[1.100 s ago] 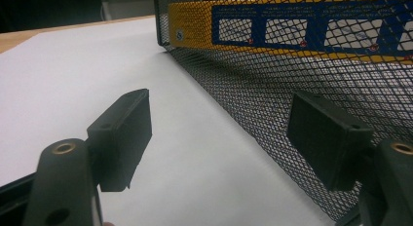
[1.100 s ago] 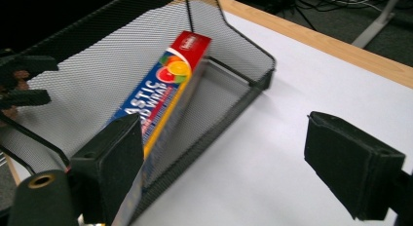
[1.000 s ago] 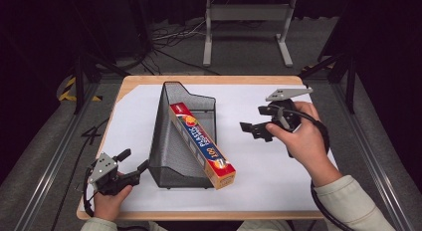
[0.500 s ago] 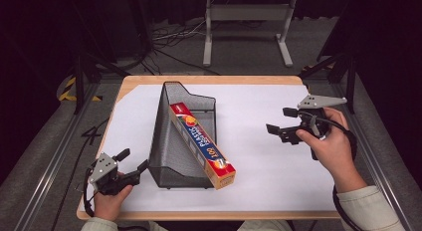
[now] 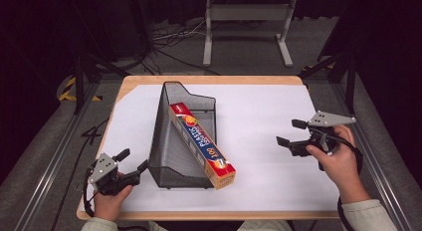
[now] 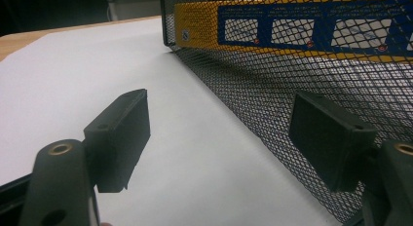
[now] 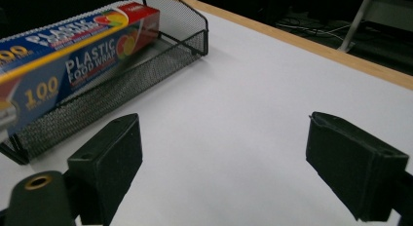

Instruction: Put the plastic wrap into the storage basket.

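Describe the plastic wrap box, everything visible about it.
The plastic wrap box is a long, narrow carton, seemingly cardboard, blue with a red far end, a yellow-orange edge, fruit pictures and white lettering reading "PLASTIC FOOD WRAP" and "100". It looks closed and undamaged. It lies slanted inside the black mesh tray, leaning across it, its near end sticking out past the tray's low front edge. Both open grippers stay apart from it.

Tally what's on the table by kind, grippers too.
Mesh tray: 1
Wrap box: 1
Grippers: 2, left gripper and right gripper, both open and holding nothing
Total: 4
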Action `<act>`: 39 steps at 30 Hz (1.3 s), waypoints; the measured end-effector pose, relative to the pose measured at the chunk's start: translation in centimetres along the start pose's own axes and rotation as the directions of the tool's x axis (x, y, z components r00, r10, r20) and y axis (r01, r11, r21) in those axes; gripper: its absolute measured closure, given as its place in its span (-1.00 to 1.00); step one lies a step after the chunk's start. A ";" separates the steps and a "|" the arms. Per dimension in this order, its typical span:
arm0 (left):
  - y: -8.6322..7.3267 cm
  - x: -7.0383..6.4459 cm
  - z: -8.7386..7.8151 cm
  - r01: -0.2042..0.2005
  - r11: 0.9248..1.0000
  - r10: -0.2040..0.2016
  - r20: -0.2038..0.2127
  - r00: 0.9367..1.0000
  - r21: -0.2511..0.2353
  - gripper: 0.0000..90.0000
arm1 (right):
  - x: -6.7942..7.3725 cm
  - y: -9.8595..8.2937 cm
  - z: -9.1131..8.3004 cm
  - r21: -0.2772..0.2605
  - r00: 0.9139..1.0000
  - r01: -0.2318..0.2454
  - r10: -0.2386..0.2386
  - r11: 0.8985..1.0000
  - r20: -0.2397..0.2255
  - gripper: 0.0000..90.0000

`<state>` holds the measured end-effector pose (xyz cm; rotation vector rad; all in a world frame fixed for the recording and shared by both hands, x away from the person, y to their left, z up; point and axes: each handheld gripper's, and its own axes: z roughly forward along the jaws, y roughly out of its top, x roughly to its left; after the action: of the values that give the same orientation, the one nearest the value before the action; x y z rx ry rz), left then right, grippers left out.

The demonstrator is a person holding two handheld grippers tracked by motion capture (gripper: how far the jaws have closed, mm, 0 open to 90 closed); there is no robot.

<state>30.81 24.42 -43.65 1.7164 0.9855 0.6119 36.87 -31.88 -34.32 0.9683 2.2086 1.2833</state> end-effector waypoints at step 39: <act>-0.2 0.0 0.5 -0.024 0.999 0.022 0.060 0.998 0.042 -0.48 | -0.1 -10.5 1.3 0.036 1.000 -0.014 0.014 0.999 -0.017 -0.70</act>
<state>31.17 24.15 -44.01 1.7756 0.9439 0.5548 33.96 -34.66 -44.13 0.9916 2.2485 1.2667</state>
